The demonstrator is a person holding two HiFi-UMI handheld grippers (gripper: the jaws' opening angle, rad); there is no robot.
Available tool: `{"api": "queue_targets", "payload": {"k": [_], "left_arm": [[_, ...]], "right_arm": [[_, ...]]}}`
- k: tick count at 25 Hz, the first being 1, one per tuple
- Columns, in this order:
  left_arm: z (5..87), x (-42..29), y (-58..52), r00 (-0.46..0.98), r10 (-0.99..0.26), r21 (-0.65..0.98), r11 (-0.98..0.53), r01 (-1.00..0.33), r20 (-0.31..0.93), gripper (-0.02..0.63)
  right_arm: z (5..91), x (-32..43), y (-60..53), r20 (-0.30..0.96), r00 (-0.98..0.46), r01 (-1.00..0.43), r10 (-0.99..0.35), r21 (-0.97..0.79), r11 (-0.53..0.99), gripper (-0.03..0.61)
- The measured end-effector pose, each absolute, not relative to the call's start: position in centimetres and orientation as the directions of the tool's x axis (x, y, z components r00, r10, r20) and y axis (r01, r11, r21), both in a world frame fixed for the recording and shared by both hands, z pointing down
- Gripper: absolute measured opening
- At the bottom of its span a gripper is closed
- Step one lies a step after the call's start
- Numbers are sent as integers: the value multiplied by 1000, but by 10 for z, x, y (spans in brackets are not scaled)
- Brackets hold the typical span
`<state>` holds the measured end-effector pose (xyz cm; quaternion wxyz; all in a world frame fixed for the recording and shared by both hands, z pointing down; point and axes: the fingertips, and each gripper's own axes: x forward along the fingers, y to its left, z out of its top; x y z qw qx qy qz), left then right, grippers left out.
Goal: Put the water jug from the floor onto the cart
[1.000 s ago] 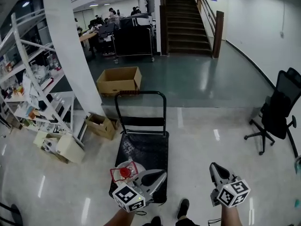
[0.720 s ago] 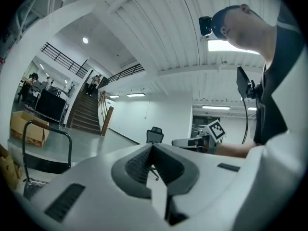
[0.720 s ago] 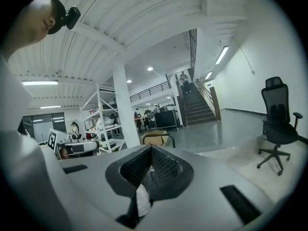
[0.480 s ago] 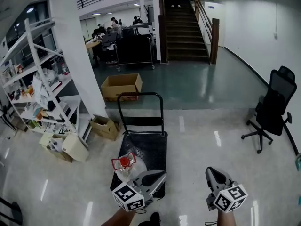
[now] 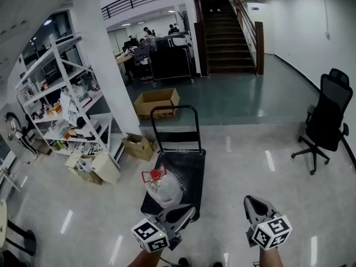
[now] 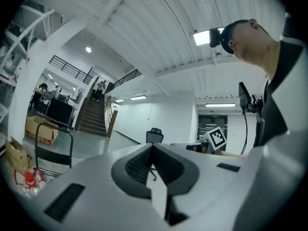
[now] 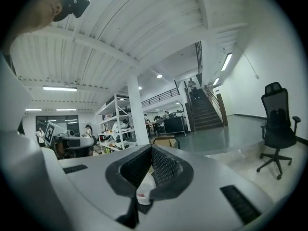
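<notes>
Now my left gripper (image 5: 188, 211) and right gripper (image 5: 251, 201) have drawn back from the water jug (image 5: 161, 187) on the cart (image 5: 192, 168) — both pressed shut, empty; placement judged complete.

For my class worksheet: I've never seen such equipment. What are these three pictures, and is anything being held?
A person holds a grey two-jaw claw in each hand. The wide picture comes from a camera on their head and shows the left claw and the right claw. The other two pictures come from cameras riding on each claw, looking along its jaws. Both claws are shut and empty. The clear plastic water jug with a red cap stands on the black flat cart ahead.
</notes>
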<state>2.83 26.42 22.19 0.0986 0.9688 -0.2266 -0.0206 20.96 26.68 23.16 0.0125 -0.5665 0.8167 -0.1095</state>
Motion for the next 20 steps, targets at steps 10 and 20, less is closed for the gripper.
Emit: {"api": "queue_targets", "payload": {"k": [10,20], "left_arm": [[211,-31,384,922,-382,223,-906,-360,-64,2],[231,-122,502,962,-267,242,-938,-246,-55,2]], "right_arm": [[239,135,389,104,-316,-943,-943,-146,300,0],[248,26,528,145,-247,-963,-958,-150,226,0]]}}
